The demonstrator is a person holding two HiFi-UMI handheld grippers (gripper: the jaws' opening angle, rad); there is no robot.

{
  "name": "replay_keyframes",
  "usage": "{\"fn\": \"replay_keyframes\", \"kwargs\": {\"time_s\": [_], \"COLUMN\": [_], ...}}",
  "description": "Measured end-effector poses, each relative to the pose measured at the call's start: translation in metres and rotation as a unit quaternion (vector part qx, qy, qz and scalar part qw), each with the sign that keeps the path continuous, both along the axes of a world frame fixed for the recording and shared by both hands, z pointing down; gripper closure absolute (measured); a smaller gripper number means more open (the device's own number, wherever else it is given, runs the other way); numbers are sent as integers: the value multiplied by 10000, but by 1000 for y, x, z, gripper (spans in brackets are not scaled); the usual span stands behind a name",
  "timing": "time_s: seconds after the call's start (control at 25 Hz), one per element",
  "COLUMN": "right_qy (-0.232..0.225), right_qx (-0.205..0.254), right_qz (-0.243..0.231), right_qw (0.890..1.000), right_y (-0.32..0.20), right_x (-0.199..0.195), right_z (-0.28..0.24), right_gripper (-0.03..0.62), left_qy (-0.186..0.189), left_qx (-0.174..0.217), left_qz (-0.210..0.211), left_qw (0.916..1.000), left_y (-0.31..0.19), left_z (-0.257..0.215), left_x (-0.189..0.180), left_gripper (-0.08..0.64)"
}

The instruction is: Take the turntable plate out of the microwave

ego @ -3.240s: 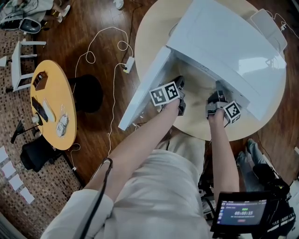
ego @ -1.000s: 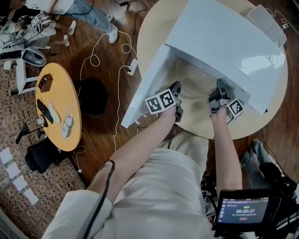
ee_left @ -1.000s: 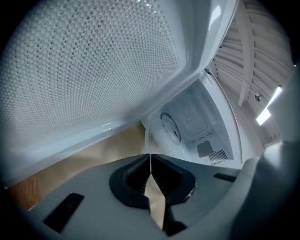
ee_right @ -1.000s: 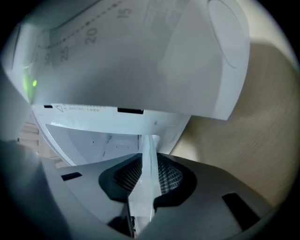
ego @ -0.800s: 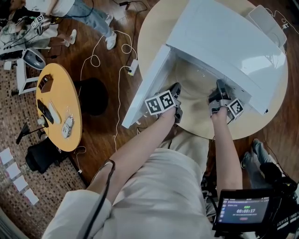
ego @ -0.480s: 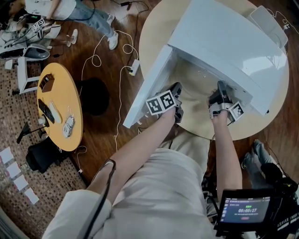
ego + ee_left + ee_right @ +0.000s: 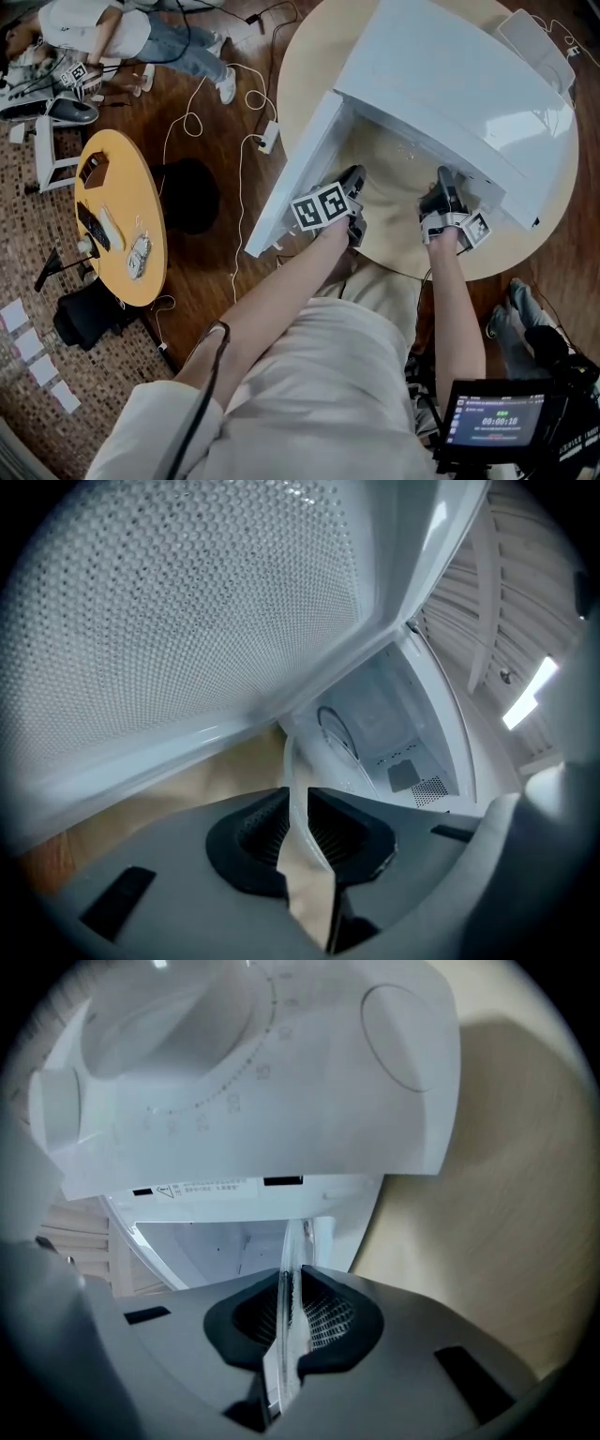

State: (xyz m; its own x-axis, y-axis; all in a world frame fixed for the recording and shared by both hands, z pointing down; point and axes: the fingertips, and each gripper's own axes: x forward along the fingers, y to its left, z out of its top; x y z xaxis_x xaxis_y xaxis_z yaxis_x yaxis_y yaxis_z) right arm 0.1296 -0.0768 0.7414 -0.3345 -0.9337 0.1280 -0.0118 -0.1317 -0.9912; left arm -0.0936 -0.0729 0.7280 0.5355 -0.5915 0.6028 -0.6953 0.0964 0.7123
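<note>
The white microwave stands on a round beige table, its door swung open to the left. The clear glass turntable plate lies at the mouth of the cavity, between both grippers. My left gripper has the plate's rim between its pads; its jaws have just been opening a little, and the pads still touch the glass. My right gripper is shut on the opposite rim, below the control panel.
The perforated door rises close on my left gripper's left. A small yellow table with small items stands on the wood floor at left, with cables trailing nearby. A person sits at the top left. A monitor is at the bottom right.
Both grippers have drawn slightly back from the cavity since the oldest frame. Over the last second the right gripper has rolled a little. The person at the top left has shifted.
</note>
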Motion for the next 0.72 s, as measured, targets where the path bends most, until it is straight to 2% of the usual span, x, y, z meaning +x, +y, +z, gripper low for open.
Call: {"fn": "replay_keyframes", "kwargs": {"time_s": [0.28,0.52,0.72], "right_qy": [-110,-87,-142], "right_qx": [210,339,494], "right_qz": [-43,-131,-308], "right_qw": [9997,9993,9982], "right_y": [8,13,17], "right_x": [-1,5,3], "right_z": [-13,-23,-30], "right_gripper": [561,561,561], "left_qy": [222,406,702], "left_qx": [27,77,205], "left_qz": [-53,72,72], "left_qw": [9997,9991,9973], "left_y": [2,0,-5], "left_z": [2,-1,-7], "left_x": [1,10,17], "left_gripper": [462,460,460]}}
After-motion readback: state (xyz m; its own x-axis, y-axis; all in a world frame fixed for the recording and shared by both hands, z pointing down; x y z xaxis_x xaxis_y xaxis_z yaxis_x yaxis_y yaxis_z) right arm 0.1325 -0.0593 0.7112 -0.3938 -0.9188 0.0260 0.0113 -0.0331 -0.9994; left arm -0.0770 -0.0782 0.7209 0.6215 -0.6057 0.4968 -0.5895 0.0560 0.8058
